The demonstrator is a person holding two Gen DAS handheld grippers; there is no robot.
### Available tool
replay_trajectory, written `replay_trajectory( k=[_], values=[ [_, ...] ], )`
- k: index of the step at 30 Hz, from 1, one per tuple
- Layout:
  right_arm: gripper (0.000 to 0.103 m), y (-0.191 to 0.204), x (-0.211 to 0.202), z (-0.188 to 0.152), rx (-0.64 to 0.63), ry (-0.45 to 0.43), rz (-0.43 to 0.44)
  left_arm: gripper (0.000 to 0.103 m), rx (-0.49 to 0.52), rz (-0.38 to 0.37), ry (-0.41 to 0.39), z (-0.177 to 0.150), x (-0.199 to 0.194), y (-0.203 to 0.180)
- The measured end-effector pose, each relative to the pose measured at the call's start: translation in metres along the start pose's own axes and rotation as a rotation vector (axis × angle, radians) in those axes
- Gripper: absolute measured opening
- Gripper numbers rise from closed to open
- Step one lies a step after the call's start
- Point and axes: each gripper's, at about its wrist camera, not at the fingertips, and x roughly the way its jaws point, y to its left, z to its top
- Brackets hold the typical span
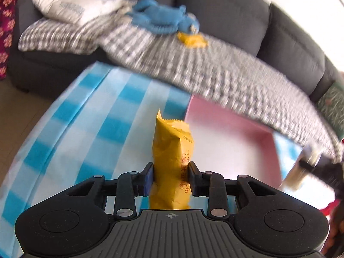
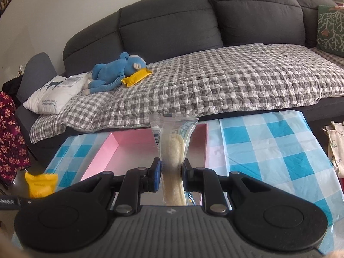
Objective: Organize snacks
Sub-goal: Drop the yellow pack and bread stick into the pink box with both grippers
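My left gripper is shut on a yellow snack packet, which stands upright between the pads above the blue checked tablecloth. An open pink box lies just to its right. My right gripper is shut on a clear-wrapped pale snack bar, held upright over the pink box. In the right wrist view the yellow packet shows at the lower left, with the left gripper's body below it. Another yellow packet lies on the sofa by a blue plush toy.
A dark grey sofa stands behind the table, covered by a grey checked quilt. A white pillow lies at its left end and a green cushion at its right. A patterned cloth hangs at the right edge.
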Motion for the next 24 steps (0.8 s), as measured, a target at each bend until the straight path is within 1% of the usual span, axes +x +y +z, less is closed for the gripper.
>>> replay_trajectory(
  k=[3,5,7,9,12,14,16,17,18,20,21,22,23,24],
  values=[
    [0.018,-0.002,0.012,0.002,0.008,0.023,-0.010,0.030,0.023,-0.057,-0.074,0.022,0.004,-0.016],
    [0.018,-0.004,0.020,0.001,0.018,0.041,-0.019,0.027,0.061,-0.083,-0.098,0.028,0.016,-0.030],
    [0.018,-0.004,0.026,0.001,0.015,0.052,-0.032,0.022,0.108,-0.107,-0.098,0.030,0.032,-0.043],
    [0.018,-0.004,0.029,0.002,0.010,0.053,-0.040,0.022,0.145,-0.103,-0.101,0.029,0.046,-0.052],
    [0.018,-0.002,0.033,0.007,-0.003,0.042,-0.047,0.022,0.157,-0.100,-0.085,0.029,0.067,-0.054],
    [0.018,-0.004,0.037,0.009,0.012,0.046,-0.053,0.022,0.155,-0.081,-0.069,0.026,0.075,-0.051],
    [0.022,-0.007,0.038,0.009,0.041,0.049,-0.046,0.022,0.147,-0.083,-0.040,0.024,0.078,-0.045],
    [0.027,-0.007,0.037,0.010,0.053,0.047,-0.037,0.023,0.140,-0.075,-0.036,0.023,0.078,-0.042],
    [0.043,-0.008,0.035,0.010,0.061,0.039,-0.034,0.023,0.141,-0.069,-0.036,0.022,0.076,-0.041],
    [0.059,-0.005,0.028,0.012,0.064,0.013,-0.058,0.025,0.159,-0.057,-0.031,0.019,0.070,-0.041],
    [0.058,-0.004,0.024,0.013,0.059,0.010,-0.070,0.026,0.162,-0.040,-0.029,0.017,0.067,-0.041],
    [0.058,-0.003,0.020,0.013,0.061,0.010,-0.072,0.028,0.161,-0.029,-0.025,0.015,0.064,-0.041],
    [0.058,-0.003,0.015,0.013,0.068,0.009,-0.060,0.033,0.157,-0.023,-0.019,0.014,0.062,-0.040],
    [0.058,-0.003,0.011,0.012,0.075,0.009,-0.047,0.036,0.145,-0.013,-0.009,0.011,0.059,-0.038]
  ],
)
